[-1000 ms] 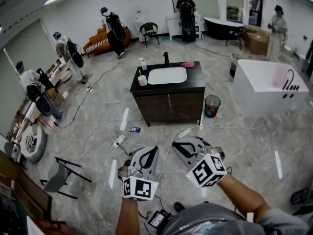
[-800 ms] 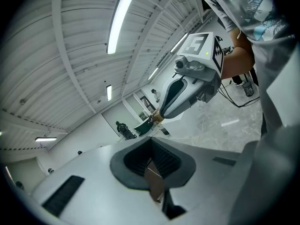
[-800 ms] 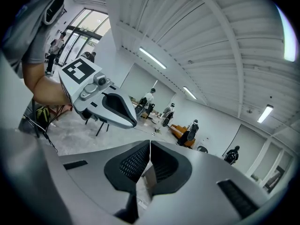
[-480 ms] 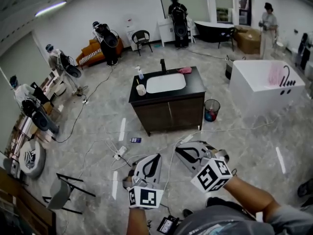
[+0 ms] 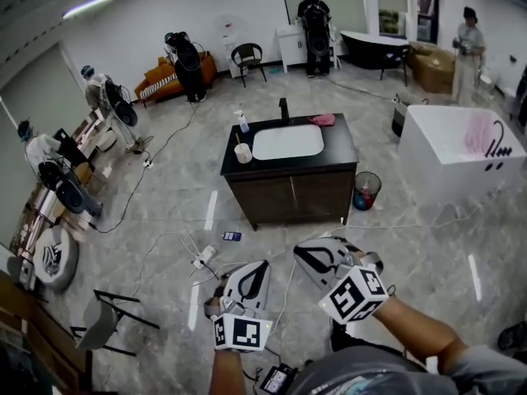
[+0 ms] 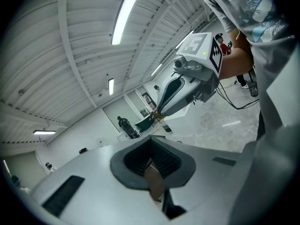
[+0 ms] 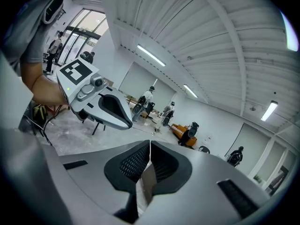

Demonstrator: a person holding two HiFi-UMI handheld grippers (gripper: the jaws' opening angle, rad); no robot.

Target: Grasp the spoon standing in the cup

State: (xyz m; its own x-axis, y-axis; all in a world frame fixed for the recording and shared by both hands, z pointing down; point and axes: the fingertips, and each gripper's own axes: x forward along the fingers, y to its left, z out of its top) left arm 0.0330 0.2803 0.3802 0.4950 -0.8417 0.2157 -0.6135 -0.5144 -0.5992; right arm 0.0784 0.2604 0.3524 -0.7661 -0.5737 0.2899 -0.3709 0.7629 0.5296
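Grey marble floor lies under the left tool and right tool, both clenched on nothing (held side by side, well short of the vanity). A power strip with cables lies on the floor between. Farther off, at the dark counter's left end, the cup holds the spoon upright, between a spray bottle and the white sink.
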